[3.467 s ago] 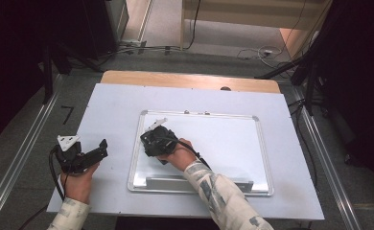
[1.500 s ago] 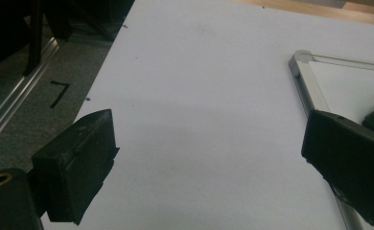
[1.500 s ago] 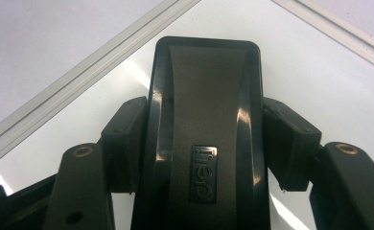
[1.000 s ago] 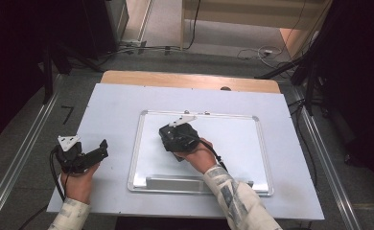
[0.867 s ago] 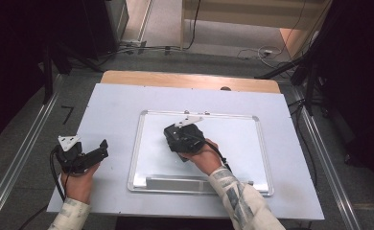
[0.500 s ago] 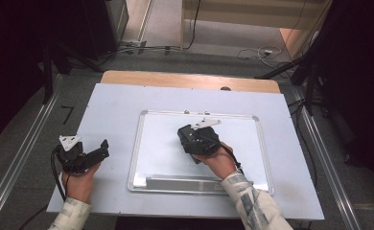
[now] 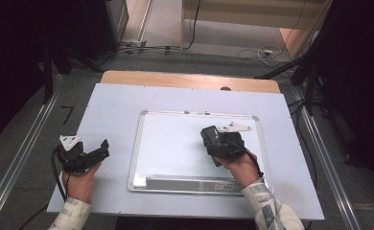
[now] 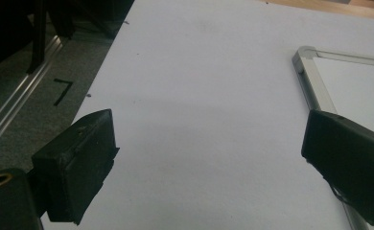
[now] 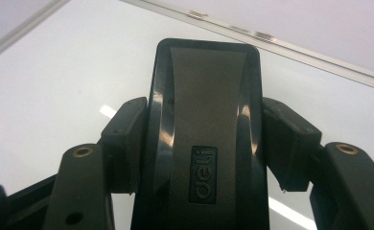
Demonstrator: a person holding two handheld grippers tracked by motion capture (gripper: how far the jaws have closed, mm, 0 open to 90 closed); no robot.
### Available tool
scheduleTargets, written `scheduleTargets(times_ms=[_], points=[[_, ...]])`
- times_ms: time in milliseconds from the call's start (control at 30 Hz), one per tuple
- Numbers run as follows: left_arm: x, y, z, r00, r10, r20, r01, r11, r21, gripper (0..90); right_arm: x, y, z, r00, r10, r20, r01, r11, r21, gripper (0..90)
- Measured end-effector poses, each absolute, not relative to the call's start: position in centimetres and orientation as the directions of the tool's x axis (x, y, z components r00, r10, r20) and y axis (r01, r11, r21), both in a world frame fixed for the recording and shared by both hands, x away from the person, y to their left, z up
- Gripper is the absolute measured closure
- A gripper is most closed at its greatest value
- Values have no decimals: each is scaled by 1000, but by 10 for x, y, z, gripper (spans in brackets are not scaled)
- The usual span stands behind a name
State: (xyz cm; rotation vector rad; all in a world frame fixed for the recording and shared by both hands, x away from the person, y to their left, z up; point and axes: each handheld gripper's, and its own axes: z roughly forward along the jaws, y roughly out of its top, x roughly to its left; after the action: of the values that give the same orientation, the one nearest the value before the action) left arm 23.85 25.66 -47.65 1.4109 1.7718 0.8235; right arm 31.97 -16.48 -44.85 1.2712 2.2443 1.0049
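Observation:
A whiteboard [image 7: 175,143] with a silver frame lies flat in the middle of the white table [image 7: 113,103]. My right gripper [image 7: 209,136] sits over the board's right half, shut on a black whiteboard eraser [image 9: 204,124] with a grey back, both jaws pressing its sides. The eraser [image 7: 208,135] rests against the board surface [image 9: 46,81]. Left of the board, my left gripper [image 7: 102,147] stands open over bare table [image 8: 199,96] with nothing between its jaws. The board's near left corner [image 8: 307,60] shows in the left gripper view.
A wooden strip [image 7: 190,80] runs along the table's far edge. Metal rails [image 7: 27,148] flank the table on the floor at both sides, and cables [image 7: 151,48] lie on the floor beyond it. The board's pen tray [image 7: 194,184] runs along its near edge.
My right gripper has slid the eraser rightwards across the board, from its left part to its right half. The left gripper has stayed where it was.

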Motion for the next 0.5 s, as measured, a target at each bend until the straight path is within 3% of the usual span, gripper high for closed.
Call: scheduleTargets(times_ms=[500], points=[[239,255,-477,-143,980,-140,526,196,828,51,309,-215,-450,-422,906,32,617,261,742,369]])
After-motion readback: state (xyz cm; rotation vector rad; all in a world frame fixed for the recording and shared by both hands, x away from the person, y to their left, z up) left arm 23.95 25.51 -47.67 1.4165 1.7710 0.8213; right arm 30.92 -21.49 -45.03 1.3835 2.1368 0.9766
